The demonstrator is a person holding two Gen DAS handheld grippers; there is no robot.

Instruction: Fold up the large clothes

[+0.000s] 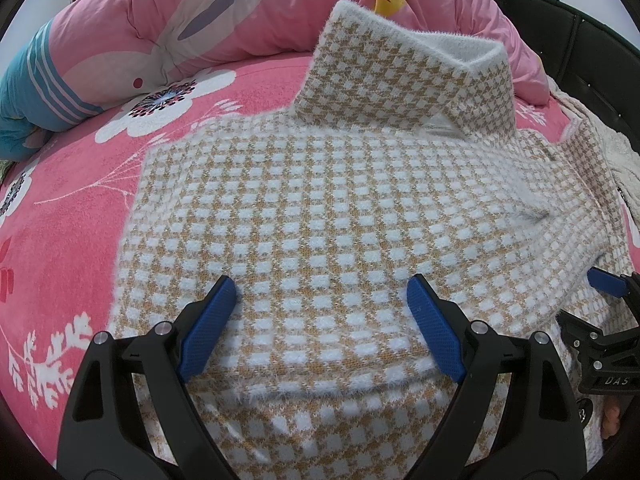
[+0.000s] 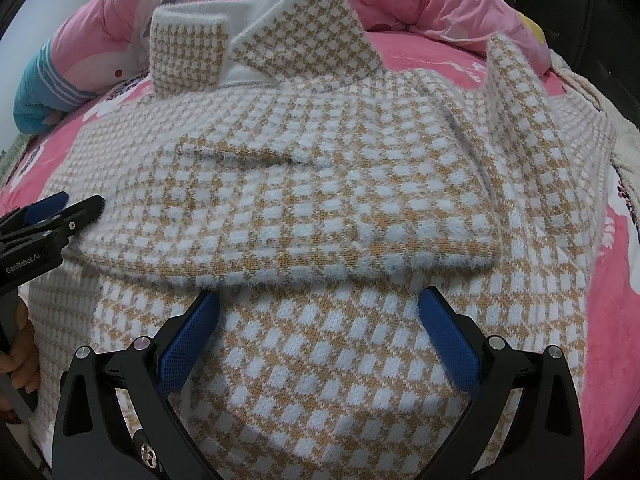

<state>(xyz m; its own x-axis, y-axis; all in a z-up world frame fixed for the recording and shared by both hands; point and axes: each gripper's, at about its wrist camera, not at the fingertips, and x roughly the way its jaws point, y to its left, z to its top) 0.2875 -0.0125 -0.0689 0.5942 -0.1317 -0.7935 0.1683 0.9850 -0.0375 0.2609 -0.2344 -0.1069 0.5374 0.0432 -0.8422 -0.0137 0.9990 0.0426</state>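
Over on the left, the rolled pink quilt with its teal striped end (image 1: 52, 80) lies along the far side of the pink flowered bedsheet (image 1: 68, 216), and the fuzzy tan-and-white houndstooth knitted top (image 1: 320, 208) is spread flat on that sheet, its collar (image 1: 404, 76) standing up at the far end. The left gripper (image 1: 322, 292) hovers over the near part of the garment, jaws wide apart and holding nothing. Moving across, a sleeve or side panel (image 2: 304, 216) already lies folded in over the body — its fluffy edge runs just ahead of the right gripper (image 2: 318, 304), whose jaws are likewise spread, empty, over the hem end. Further right, another flap (image 2: 516, 92) rides up unevenly and looks only half settled. I'd judge the sides are roughly brought in but not tidy — the lengthwise fold, hem toward collar, seems yet to be made.
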